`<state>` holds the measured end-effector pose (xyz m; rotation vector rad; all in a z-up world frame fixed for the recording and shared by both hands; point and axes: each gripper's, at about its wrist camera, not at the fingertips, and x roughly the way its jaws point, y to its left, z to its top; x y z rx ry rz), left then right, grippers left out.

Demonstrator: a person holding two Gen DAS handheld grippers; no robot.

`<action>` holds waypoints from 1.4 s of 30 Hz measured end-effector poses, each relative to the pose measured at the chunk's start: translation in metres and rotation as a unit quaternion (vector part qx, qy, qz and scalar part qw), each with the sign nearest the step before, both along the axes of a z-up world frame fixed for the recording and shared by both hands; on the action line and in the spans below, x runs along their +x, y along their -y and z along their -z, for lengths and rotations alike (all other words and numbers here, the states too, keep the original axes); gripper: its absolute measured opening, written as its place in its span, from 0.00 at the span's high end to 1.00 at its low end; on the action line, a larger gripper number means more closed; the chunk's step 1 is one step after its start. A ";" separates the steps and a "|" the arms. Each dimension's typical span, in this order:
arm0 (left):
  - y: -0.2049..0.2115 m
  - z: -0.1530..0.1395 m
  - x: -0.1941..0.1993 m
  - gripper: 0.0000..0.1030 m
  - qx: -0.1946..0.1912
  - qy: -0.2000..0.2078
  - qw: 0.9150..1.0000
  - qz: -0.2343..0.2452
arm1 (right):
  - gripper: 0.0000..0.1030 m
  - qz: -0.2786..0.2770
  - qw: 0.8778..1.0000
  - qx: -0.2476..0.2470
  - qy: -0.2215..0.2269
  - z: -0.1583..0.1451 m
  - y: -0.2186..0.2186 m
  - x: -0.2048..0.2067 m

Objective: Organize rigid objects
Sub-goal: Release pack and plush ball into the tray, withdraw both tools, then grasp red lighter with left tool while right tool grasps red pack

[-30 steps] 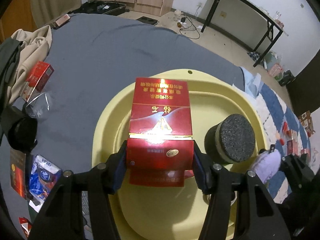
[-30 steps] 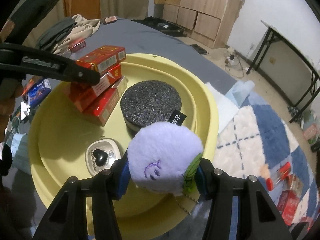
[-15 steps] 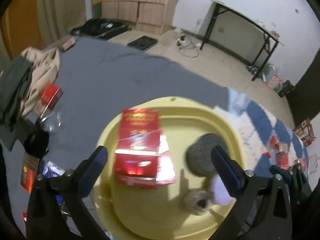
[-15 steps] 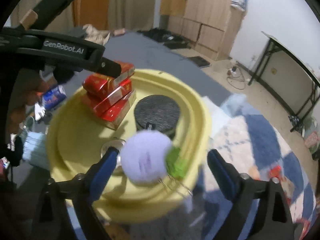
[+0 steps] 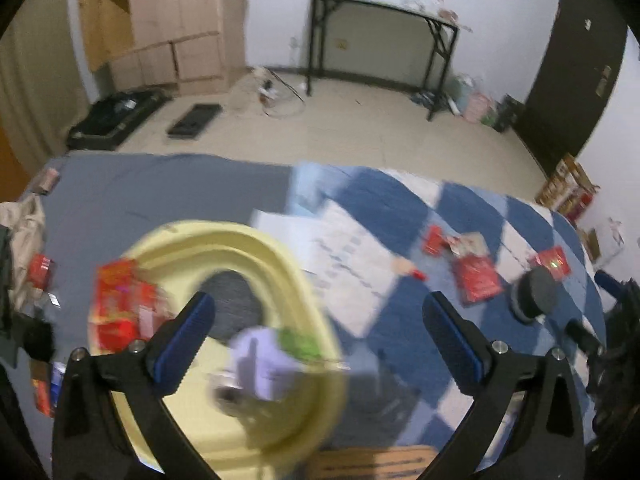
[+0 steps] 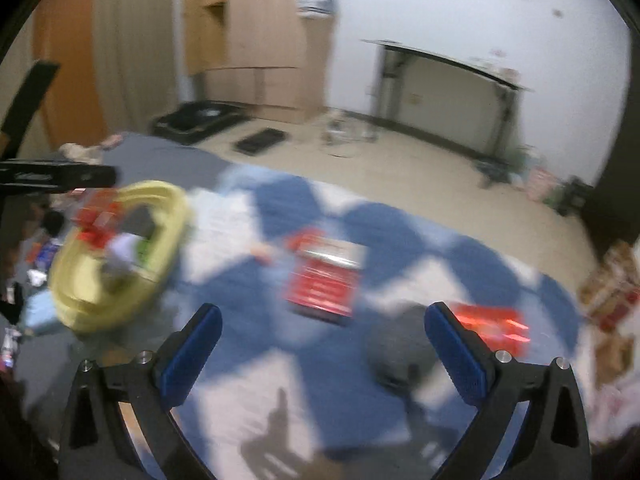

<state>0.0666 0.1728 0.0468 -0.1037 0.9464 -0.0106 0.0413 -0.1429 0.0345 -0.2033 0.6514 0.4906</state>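
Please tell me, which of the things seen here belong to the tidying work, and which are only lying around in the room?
Part of the job:
yellow tray
red boxes in the tray
purple plush
loose red box
black round sponge
left gripper
right gripper

Lying about:
black desk
beige clothes
wooden cabinet

I count one yellow tray holding one stack of red boxes, one dark puck and one purple plush. On the checkered blanket lie three red packs, blurred, and a second puck.
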 end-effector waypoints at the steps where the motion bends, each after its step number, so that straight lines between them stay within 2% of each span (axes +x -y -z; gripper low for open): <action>1: 0.010 0.003 0.002 0.00 -0.005 -0.004 1.000 0.010 | 0.00 0.014 1.000 -0.004 -0.002 0.002 0.017 0.001; 3: 0.034 0.009 0.008 0.00 -0.013 -0.007 0.999 0.034 | 0.00 0.040 0.999 -0.008 -0.008 0.008 0.050 0.002; 7: 0.056 0.019 0.018 0.00 0.006 -0.010 0.998 0.059 | 0.00 0.088 0.996 -0.001 -0.003 0.020 0.090 0.008; 8: 0.060 0.022 0.023 0.00 0.020 -0.010 0.998 0.060 | 0.00 0.105 0.994 0.004 -0.009 0.025 0.098 0.013; 10: 0.070 0.036 0.037 0.01 0.073 -0.023 0.994 0.073 | 0.00 0.131 0.991 0.024 -0.033 0.035 0.111 0.024; 13: 0.075 0.054 0.054 0.02 0.100 -0.039 0.990 0.095 | 0.00 0.156 0.986 0.021 -0.050 0.050 0.120 0.048; 16: 0.080 0.073 0.076 0.02 0.113 -0.058 0.986 0.111 | 0.00 0.164 0.983 0.037 -0.069 0.061 0.121 0.074; 19: 0.088 0.085 0.094 0.02 0.114 -0.058 0.983 0.135 | 0.00 0.153 0.983 0.049 -0.083 0.070 0.111 0.089; 21: 0.094 0.092 0.104 0.02 0.111 -0.059 0.981 0.150 | 0.00 0.140 0.986 0.045 -0.084 0.076 0.108 0.093; 23: 0.102 0.098 0.111 0.02 0.126 -0.052 0.977 0.162 | 0.00 0.126 0.988 0.035 -0.083 0.078 0.098 0.099; 26: 0.107 0.106 0.116 0.05 0.109 -0.055 0.977 0.176 | 0.00 0.113 0.990 0.030 -0.084 0.080 0.089 0.108; 29: 0.115 0.111 0.115 0.15 0.092 -0.052 0.976 0.188 | 0.00 0.108 0.991 0.017 -0.081 0.086 0.079 0.116; 33: 0.115 0.112 0.108 0.30 0.055 -0.045 0.984 0.166 | 0.00 0.119 0.990 -0.008 -0.078 0.095 0.068 0.121; 35: 0.115 0.111 0.105 0.40 0.041 -0.043 0.986 0.158 | 0.00 0.128 0.989 -0.003 -0.072 0.097 0.064 0.122; 37: 0.118 0.108 0.102 0.60 0.035 -0.041 0.987 0.153 | 0.00 0.139 0.988 0.005 -0.066 0.100 0.062 0.124; 39: 0.123 0.107 0.096 0.75 0.026 -0.041 0.987 0.155 | 0.05 0.148 0.987 0.014 -0.057 0.102 0.063 0.122; 41: 0.128 0.108 0.092 0.77 0.037 -0.039 0.986 0.158 | 0.13 0.154 0.987 0.012 -0.052 0.103 0.064 0.120; 42: 0.128 0.109 0.094 0.77 0.037 -0.038 0.986 0.157 | 0.13 0.153 0.987 0.012 -0.050 0.105 0.064 0.119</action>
